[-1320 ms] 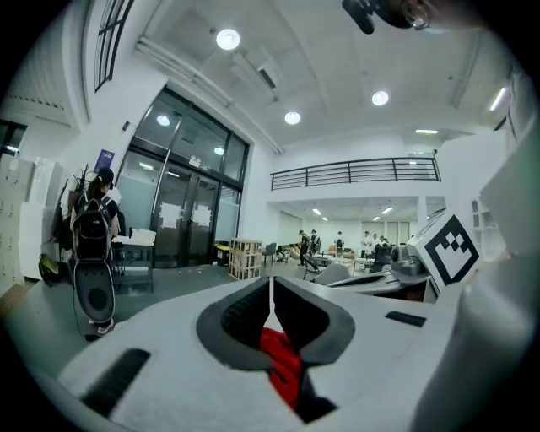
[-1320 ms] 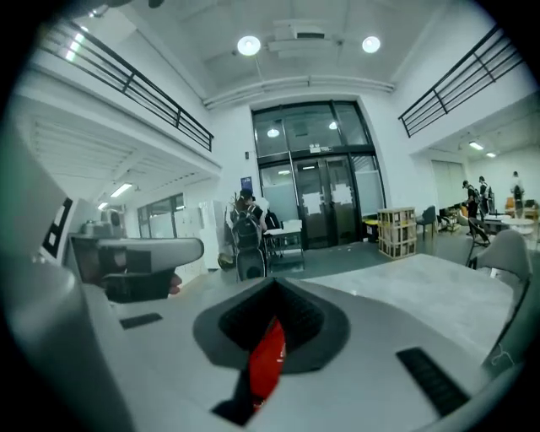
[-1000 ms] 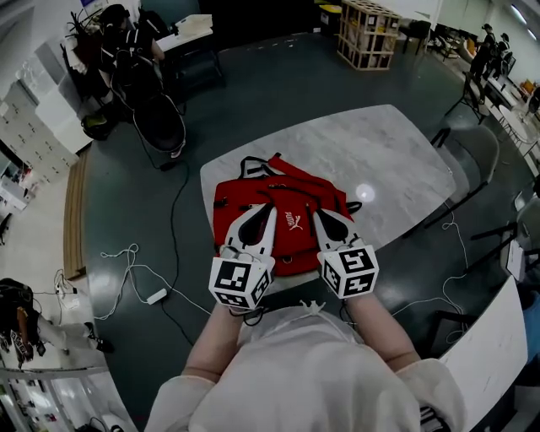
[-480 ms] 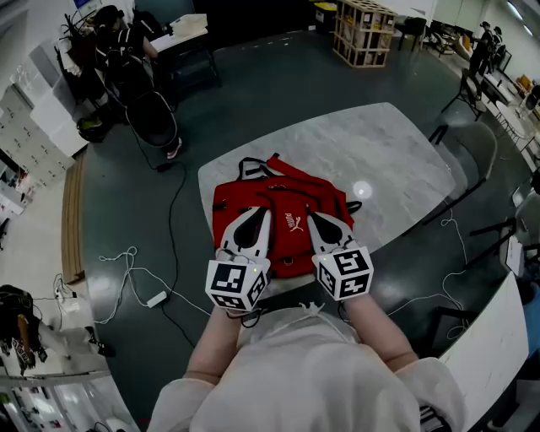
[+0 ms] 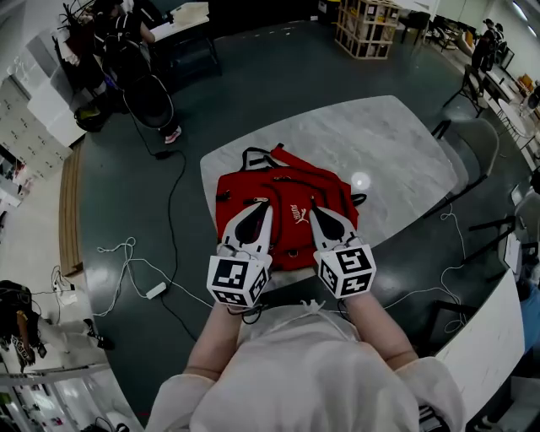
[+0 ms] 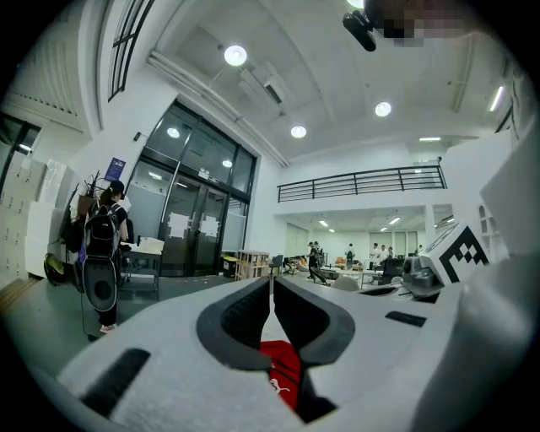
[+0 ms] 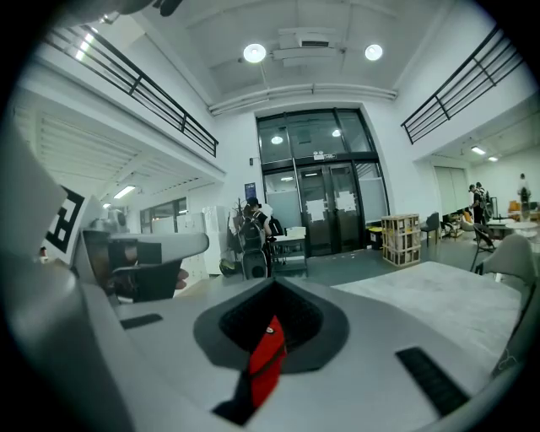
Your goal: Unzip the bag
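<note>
A red backpack (image 5: pixel 287 181) lies flat on the pale marble table (image 5: pixel 388 152), its black straps at the far end. Both grippers hover over its near half, side by side, pointing away from me. My left gripper (image 5: pixel 268 203) is shut, its tips over the bag's middle left. My right gripper (image 5: pixel 312 203) is shut too, tips near the white logo. In the left gripper view the jaws (image 6: pixel 272 283) meet with only red fabric (image 6: pixel 283 371) showing below them. The right gripper view shows closed jaws (image 7: pixel 274 285) and a sliver of red bag (image 7: pixel 266 363). No zip pull is visible.
A grey chair (image 5: pixel 472 152) stands at the table's right side. White cables (image 5: pixel 139 274) trail over the dark floor at the left. A person with a black cart (image 5: pixel 148 97) is at the back left, a wooden crate (image 5: pixel 367 21) far behind.
Both grippers stay shut over the bag's near half, barely shifted. The head view has moved slightly, so the bag sits a little higher in frame.
</note>
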`<state>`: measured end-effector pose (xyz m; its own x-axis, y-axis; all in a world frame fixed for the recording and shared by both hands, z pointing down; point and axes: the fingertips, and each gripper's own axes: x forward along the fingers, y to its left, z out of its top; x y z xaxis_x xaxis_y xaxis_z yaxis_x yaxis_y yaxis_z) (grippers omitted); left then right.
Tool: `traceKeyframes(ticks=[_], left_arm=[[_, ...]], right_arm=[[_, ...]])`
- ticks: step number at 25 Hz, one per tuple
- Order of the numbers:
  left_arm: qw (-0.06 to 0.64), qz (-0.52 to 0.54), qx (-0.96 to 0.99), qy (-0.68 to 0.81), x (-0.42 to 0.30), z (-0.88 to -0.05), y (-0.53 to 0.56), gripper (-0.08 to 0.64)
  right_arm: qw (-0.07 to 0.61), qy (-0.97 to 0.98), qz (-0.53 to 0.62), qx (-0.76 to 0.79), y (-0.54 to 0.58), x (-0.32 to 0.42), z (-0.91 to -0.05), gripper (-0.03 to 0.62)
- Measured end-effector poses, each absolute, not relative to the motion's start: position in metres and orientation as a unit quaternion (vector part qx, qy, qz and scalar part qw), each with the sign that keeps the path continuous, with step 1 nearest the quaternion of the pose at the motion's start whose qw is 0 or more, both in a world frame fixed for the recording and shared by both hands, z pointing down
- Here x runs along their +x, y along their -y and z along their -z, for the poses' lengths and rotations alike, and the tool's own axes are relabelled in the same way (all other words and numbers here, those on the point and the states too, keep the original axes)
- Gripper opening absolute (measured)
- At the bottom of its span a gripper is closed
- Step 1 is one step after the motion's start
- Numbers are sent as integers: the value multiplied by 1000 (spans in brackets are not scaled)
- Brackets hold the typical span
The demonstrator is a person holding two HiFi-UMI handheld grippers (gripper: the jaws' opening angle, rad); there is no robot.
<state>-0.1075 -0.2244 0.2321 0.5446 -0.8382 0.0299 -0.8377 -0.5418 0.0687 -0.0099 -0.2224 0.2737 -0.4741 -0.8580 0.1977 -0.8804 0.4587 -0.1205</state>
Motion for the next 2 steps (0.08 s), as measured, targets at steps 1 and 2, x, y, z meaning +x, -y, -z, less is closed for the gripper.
traceKeyframes(ticks=[1, 2], left_arm=[[39, 3, 878, 478, -111, -234, 225, 31], [40, 3, 877, 478, -114, -236, 225, 31]], right_arm=[[54, 852, -101, 511, 223, -12, -274, 26], [54, 852, -99, 511, 223, -15, -274, 26]])
